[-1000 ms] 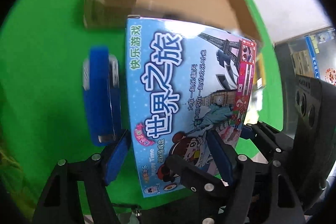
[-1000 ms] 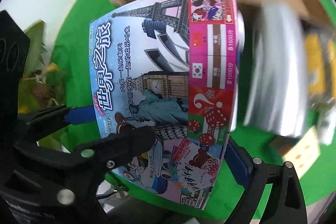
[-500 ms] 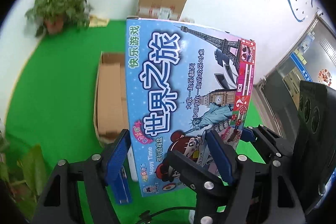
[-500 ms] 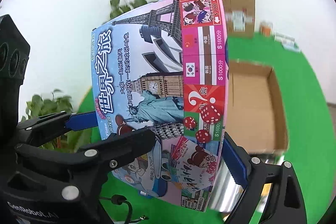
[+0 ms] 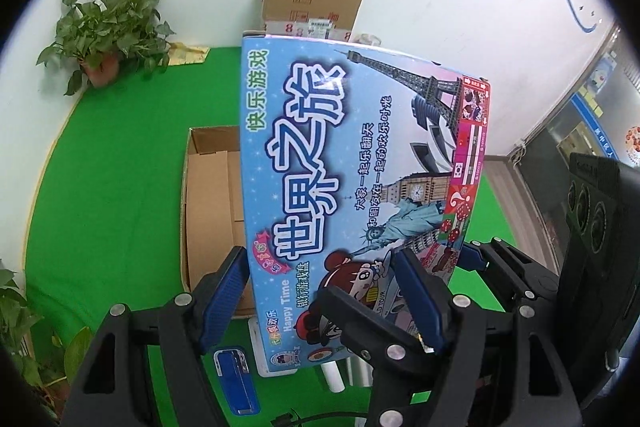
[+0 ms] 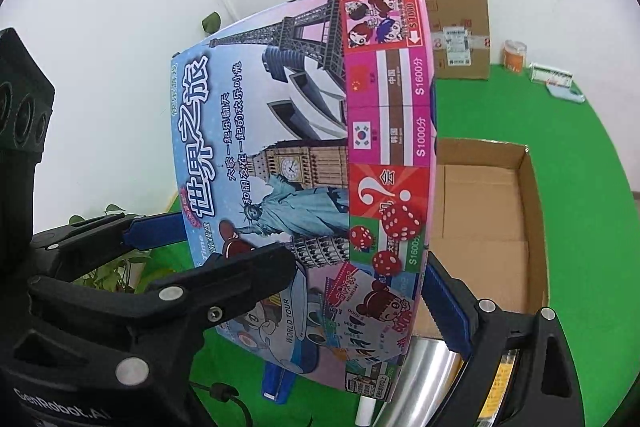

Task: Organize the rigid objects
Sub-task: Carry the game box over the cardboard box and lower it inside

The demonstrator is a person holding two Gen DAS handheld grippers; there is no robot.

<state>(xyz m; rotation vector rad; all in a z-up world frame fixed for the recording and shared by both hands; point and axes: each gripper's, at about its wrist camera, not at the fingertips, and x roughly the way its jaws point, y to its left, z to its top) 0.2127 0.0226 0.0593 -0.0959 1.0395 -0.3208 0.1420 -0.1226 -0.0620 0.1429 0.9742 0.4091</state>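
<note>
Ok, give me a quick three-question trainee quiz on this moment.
1. True or false: the game box lies inside the carton.
2. What holds the game box? A) the left gripper alone; B) the right gripper alone; C) both grippers.
3. Fill in: the carton's top is ____.

Key:
1. False: the game box is held up in front of the carton.
2. C: each gripper's fingers clamp it.
3. Open.
</note>
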